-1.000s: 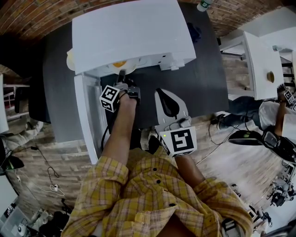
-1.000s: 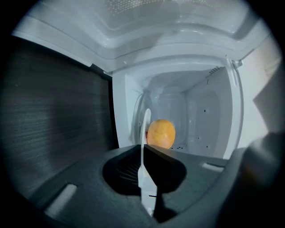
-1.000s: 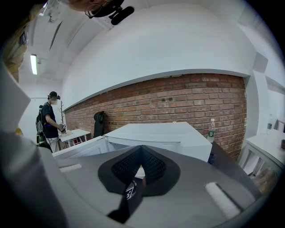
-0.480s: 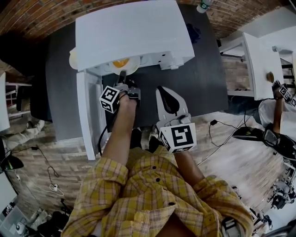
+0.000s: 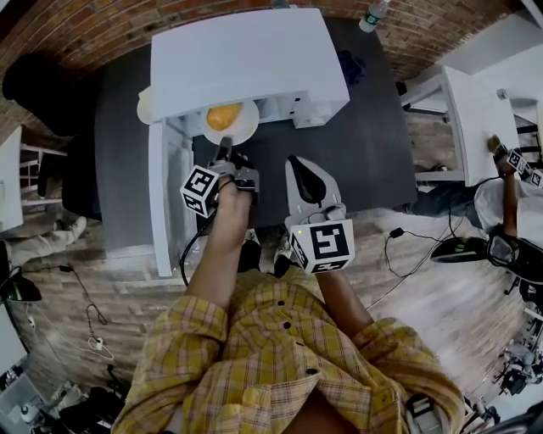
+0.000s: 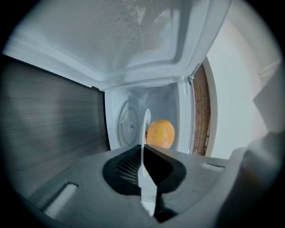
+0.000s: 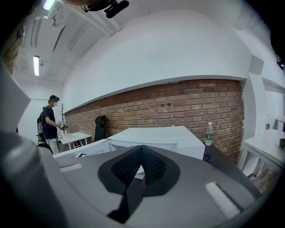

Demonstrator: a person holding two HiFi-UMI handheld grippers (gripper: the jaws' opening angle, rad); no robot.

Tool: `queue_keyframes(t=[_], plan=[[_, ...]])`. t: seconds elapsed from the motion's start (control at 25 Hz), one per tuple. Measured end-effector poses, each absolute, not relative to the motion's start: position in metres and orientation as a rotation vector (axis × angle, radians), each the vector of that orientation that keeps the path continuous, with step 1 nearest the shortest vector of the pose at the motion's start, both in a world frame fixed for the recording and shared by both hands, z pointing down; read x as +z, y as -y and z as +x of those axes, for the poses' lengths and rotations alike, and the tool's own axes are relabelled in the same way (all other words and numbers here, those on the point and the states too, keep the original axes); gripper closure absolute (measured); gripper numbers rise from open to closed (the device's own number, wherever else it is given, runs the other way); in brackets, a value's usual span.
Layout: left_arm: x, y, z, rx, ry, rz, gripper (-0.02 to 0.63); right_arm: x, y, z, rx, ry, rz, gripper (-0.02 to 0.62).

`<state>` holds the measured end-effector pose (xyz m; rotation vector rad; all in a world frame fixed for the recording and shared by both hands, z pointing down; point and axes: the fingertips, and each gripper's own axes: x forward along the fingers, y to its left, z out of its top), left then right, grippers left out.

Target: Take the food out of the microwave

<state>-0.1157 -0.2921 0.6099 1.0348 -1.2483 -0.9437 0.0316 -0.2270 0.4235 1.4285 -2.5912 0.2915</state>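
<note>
The white microwave (image 5: pixel 246 59) stands on the dark table (image 5: pixel 373 144) with its door (image 5: pixel 165 195) swung open to the left. A white plate (image 5: pixel 242 127) carrying a round orange food (image 5: pixel 221 116) sticks out of the front opening. My left gripper (image 5: pixel 225 151) is shut on the plate's near rim. In the left gripper view the plate (image 6: pixel 145 129) shows edge-on between the jaws of the left gripper (image 6: pixel 143 178), the orange food (image 6: pixel 160 133) beyond it, the glass turntable (image 6: pixel 129 124) behind. My right gripper (image 5: pixel 307 174) hovers shut and empty to the right, facing the microwave (image 7: pixel 156 136).
A water bottle (image 5: pixel 373 10) stands at the table's far right corner, also seen as the bottle (image 7: pixel 209 133) in the right gripper view. A white side table (image 5: pixel 471 110) and another person (image 5: pixel 509 186) are to the right. A brick wall runs behind.
The plate with the orange food has come further out from under the microwave's top, drawn by my left gripper. The right gripper has barely shifted.
</note>
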Motion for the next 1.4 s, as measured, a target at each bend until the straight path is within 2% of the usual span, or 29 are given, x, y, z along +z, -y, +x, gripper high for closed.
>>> queue_keyframes(t=[0.68,1.0,1.4], plan=[[0.540,0.235,-0.101,-1.057,1.234,1.061,0.592,0.392,0.197,0.045,0.200,2.672,1.398,0.595],[0.540,0.204,-0.094,-1.039,1.224,1.043,0.594,0.386,0.195,0.044,0.180,2.682,1.392,0.595],[0.486,0.185,-0.087,-1.034,1.181,1.101,0.594,0.374,0.197,0.035,0.149,2.704,1.395,0.595]])
